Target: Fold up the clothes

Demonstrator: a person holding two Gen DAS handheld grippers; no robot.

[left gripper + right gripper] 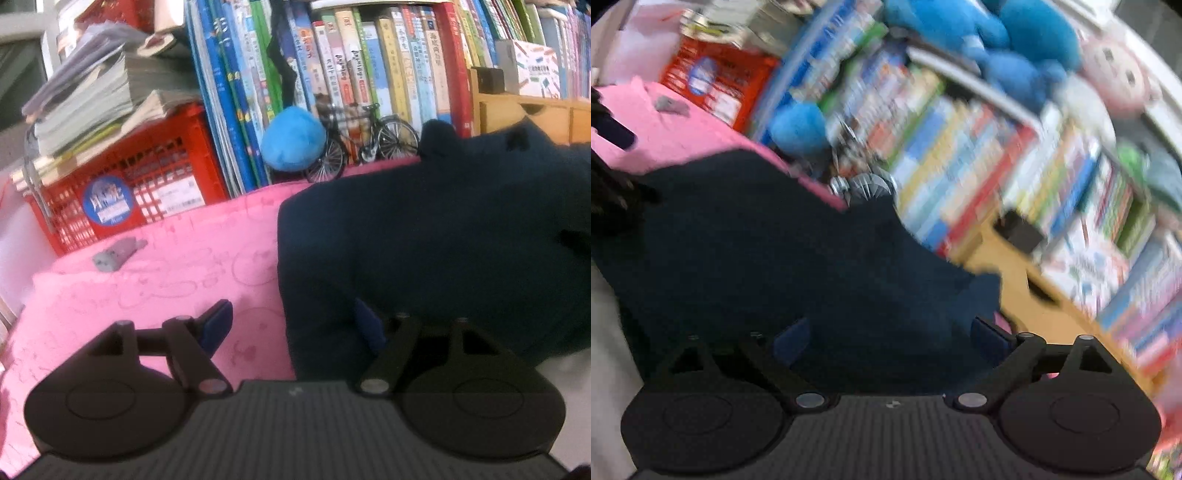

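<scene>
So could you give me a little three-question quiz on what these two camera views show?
1. True or false: the dark navy garment lies on a pink cloth.
2. What stands behind the cloth, beside the toy bicycle? A) blue plush ball B) green bottle C) white mug
3. Fill in: the left tool's fingers stand ____.

Key: 1 true; 2 A, the blue plush ball; 3 open, one over the cloth, one at the garment's edge.

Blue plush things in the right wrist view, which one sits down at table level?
The small round blue plush ball, beside the model bicycle at the pink cloth's edge. The bigger blue plush toy sits atop the bookshelf.
</scene>
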